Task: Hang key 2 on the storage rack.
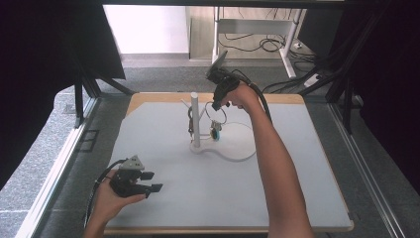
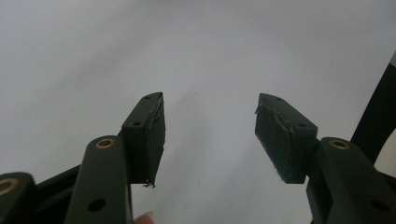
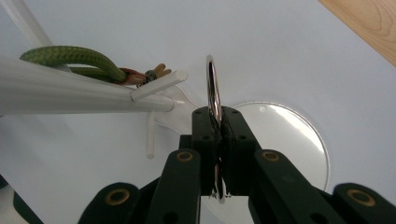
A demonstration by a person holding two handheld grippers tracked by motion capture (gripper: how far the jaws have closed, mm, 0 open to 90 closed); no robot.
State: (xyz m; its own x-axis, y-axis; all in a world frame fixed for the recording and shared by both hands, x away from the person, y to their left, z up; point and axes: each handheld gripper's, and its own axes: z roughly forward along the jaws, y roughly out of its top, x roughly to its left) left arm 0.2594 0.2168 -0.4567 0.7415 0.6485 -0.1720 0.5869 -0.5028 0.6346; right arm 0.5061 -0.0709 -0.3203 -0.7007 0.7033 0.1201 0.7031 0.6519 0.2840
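One key ring (image 3: 213,88) clamped in right gripper (image 3: 219,122), held up beside the stand's (image 1: 195,119) pegs (image 3: 158,84). Left gripper (image 1: 150,181) idle, jaws apart, empty. Hanging step; next: line ring up over a peg tip.

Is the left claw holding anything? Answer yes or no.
No: in the left gripper view the left claw stands wide open over the bare white table, with nothing between its pads.
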